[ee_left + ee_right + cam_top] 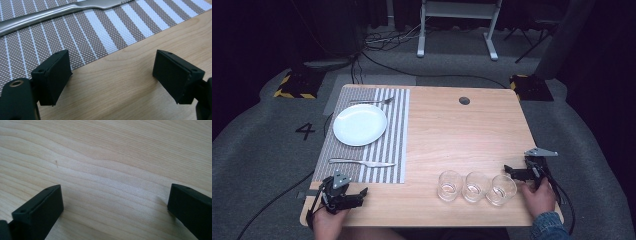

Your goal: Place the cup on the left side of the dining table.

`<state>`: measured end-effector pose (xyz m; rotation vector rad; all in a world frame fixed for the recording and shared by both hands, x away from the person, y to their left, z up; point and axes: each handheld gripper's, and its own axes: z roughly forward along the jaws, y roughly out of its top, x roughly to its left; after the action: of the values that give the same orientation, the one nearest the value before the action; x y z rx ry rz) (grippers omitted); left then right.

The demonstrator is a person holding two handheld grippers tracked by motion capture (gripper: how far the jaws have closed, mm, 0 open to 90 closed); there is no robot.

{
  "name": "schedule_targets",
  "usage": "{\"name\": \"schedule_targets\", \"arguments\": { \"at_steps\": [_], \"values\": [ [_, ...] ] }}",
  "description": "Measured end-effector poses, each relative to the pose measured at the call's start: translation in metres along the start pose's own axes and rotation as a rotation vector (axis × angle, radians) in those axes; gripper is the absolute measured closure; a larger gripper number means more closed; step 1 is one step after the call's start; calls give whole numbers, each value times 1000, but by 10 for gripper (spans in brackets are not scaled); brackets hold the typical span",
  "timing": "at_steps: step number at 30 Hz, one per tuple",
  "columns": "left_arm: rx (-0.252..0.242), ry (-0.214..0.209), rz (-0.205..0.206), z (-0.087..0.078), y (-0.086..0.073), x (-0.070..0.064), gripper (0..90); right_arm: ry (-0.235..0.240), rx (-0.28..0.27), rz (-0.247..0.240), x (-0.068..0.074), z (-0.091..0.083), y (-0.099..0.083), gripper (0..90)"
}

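High view: three clear glasses (475, 187) upright, rowed beside right tool (514, 172).

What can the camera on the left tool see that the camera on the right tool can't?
The left gripper view looks past the left tool at the striped placemat, with a knife lying on it. The right gripper view has just bare wood between the black jaws of the right tool, with a tiny dark mark in the grain. Both share the wooden table and a pair of black jaws standing wide apart with nothing held.
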<state>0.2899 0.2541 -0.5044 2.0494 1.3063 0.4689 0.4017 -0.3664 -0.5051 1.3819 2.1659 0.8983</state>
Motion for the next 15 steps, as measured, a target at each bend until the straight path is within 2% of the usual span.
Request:
{"name": "schedule_targets", "arguments": {
  "at_steps": [7, 11, 15],
  "values": [
    [-21, -5, 19, -3, 7, -7, 155, 0, 0, 0, 0, 0, 0, 5],
    [-75, -36, -3, -11, 16, -13, 155, 0, 0, 0, 0, 0, 0, 5],
    [-85, -35, -7, -18, 24, -17, 156, 0, 0, 0, 0, 0, 0, 5]
  ]
}}
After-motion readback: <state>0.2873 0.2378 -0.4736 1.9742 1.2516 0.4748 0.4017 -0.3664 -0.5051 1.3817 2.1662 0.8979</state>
